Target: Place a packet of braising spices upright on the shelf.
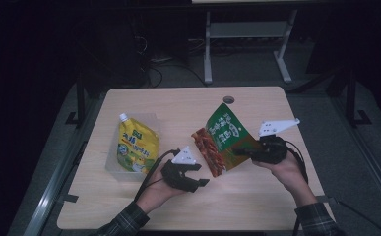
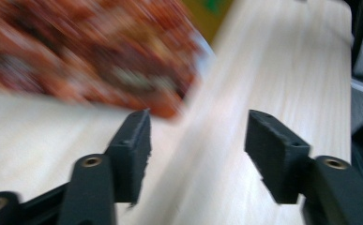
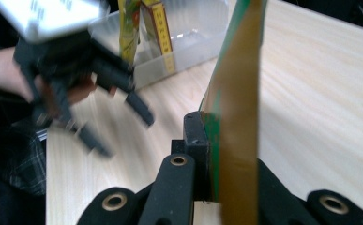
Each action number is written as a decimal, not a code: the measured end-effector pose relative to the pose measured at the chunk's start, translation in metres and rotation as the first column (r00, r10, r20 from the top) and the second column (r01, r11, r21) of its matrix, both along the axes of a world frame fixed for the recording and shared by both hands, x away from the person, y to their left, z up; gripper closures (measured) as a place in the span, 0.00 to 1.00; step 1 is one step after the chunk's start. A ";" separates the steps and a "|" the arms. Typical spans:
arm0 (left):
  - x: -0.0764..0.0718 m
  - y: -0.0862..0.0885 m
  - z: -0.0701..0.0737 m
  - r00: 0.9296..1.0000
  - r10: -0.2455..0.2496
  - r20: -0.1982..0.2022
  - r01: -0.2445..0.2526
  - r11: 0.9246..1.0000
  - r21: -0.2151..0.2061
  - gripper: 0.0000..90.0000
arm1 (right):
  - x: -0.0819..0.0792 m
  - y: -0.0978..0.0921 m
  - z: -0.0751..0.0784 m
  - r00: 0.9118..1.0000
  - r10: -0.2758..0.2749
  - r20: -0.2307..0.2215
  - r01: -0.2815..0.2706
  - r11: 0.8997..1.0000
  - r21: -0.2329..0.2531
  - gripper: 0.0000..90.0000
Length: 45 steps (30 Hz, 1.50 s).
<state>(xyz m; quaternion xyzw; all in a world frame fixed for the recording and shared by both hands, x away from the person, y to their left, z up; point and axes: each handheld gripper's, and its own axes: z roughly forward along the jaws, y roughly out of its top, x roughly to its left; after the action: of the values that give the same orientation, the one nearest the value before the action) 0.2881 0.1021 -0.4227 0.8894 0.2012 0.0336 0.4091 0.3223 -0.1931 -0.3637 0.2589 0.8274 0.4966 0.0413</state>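
Item: green snack bag [image 1: 226, 137], flat foil pouch with a red food picture on its lower part, held tilted above the table [image 1: 257, 196], its lower corner near the table's middle. Holder: right gripper [image 1: 251, 153], jaws pinching the bag's edge; in the right gripper view the bag [image 3: 238, 112] stands edge-on between the two black jaws, clamped at its rim. Second tool: left gripper [image 1: 201, 181], jaws spread and holding nothing, hovering just beside the bag's lower corner; in the left gripper view the blurred red print [image 2: 90, 51] hangs just above and beyond the open jaws. Also present: clear plastic bin [image 1: 113, 169] at the table's left, with a yellow spouted pouch [image 1: 137, 145] lying in it. Step judged in hand: bringing the left gripper to the bag's free end for a two-handed hold. Handling advice: keep the right pinch firm and the bag steady, slide the spread left jaws around the lower edge rather than against the flat face, close only once the foil sits well between the pads, since thin foil slips and crumples easily.
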 end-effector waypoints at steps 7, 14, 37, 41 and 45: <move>-0.018 0.010 -0.014 1.000 -0.029 -0.012 0.029 0.999 0.020 0.27 | 0.022 0.019 0.019 0.999 0.028 0.020 -0.028 0.999 -0.022 1.00; -0.028 0.022 -0.022 0.999 -0.031 -0.039 0.033 0.998 0.044 0.17 | 0.046 0.041 0.037 0.997 0.063 0.032 -0.061 0.996 -0.064 1.00; -0.029 0.017 -0.031 0.994 -0.080 -0.068 0.082 0.996 0.034 0.16 | 0.100 0.154 0.078 0.972 0.218 0.091 -0.205 0.970 -0.131 1.00; -0.028 0.018 -0.031 0.995 -0.083 -0.063 0.085 0.996 0.030 0.17 | 0.107 0.173 0.080 0.966 0.236 0.106 -0.221 0.966 -0.137 1.00; -0.027 0.018 -0.031 0.994 -0.090 -0.059 0.092 0.995 0.037 0.17 | 0.112 0.189 0.081 0.964 0.244 0.100 -0.231 0.964 -0.130 1.00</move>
<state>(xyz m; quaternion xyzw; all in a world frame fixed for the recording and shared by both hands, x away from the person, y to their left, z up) 0.2610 0.1204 -0.4533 0.9062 0.1713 -0.0065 0.3866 0.4343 -0.0044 -0.2825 0.1257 0.8765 0.4626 0.0443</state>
